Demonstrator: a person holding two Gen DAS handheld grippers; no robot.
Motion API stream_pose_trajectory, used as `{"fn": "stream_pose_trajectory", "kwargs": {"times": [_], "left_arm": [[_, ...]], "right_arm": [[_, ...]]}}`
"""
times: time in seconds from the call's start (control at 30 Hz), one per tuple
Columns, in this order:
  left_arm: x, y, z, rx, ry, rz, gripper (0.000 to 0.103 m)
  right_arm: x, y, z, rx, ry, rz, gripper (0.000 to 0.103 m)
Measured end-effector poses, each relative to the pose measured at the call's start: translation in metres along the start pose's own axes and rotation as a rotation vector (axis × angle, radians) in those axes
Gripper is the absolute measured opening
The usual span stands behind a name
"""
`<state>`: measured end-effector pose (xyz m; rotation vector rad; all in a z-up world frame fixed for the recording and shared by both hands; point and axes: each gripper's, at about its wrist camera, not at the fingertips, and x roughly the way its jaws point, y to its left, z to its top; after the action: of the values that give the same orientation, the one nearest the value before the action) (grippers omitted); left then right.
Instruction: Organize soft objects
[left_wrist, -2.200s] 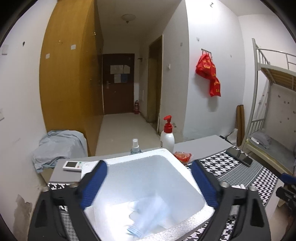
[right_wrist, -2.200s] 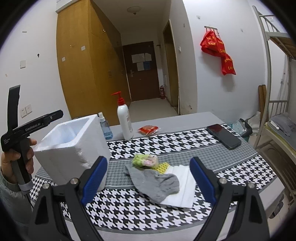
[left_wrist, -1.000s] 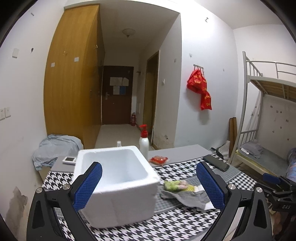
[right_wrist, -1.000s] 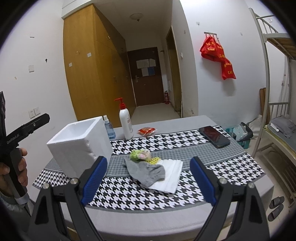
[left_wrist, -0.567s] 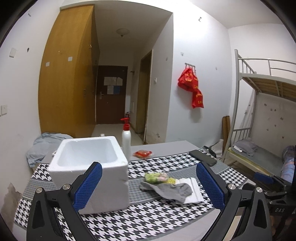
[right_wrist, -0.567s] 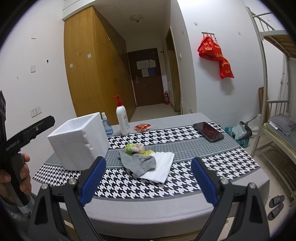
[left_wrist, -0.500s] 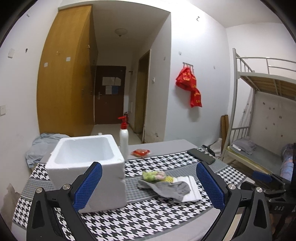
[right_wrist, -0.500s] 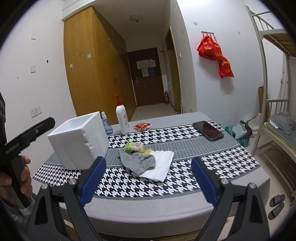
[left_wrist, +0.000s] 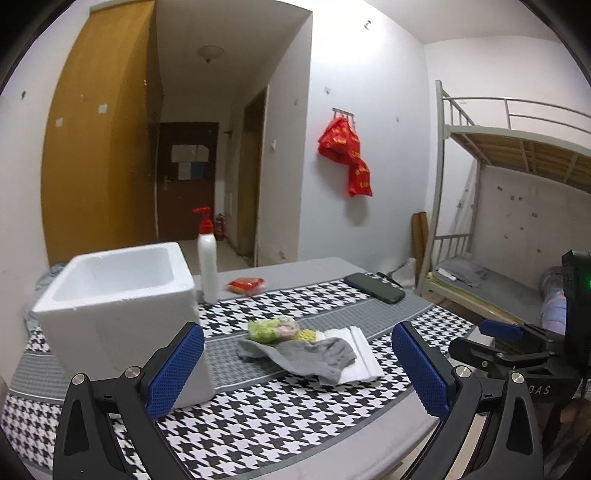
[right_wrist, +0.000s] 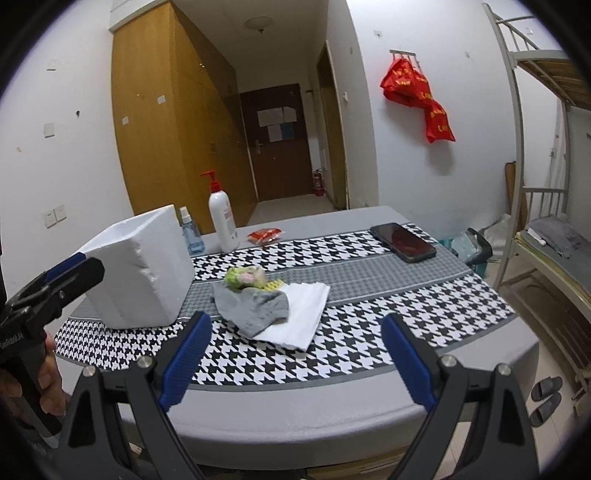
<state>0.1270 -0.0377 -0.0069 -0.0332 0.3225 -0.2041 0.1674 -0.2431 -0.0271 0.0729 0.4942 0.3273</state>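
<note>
Both grippers have pulled back from the white foam box (left_wrist: 122, 295), so the whole table (right_wrist: 332, 402) shows. Left gripper (left_wrist: 295, 365) and right gripper (right_wrist: 295, 354) gape wide, holding nothing. Beside the box, a grey sock (right_wrist: 255, 306) overlaps a folded white cloth (right_wrist: 299, 314), touching a green bundle (right_wrist: 243, 277).

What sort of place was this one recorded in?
Most likely a dormitory room. A metal bunk bed stands along the right wall, tall wooden wardrobes line the left, and a short hallway leads to a door with notices on it.
</note>
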Motion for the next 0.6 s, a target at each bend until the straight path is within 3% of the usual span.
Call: {"fn": "stream_pose_trajectory", "kwargs": {"times": [0.33,0.6], "left_arm": [[0.015,0.004,-0.006,0.044,0.028,-0.055,0.102],[0.034,0.003,-0.008,0.054,0.067,-0.101,0.102]], "right_arm": [[0.010,0.004,-0.001,0.024,0.032,-0.081,0.095],[0.024,0.003,0.001,0.023,0.046,-0.087,0.095]]}}
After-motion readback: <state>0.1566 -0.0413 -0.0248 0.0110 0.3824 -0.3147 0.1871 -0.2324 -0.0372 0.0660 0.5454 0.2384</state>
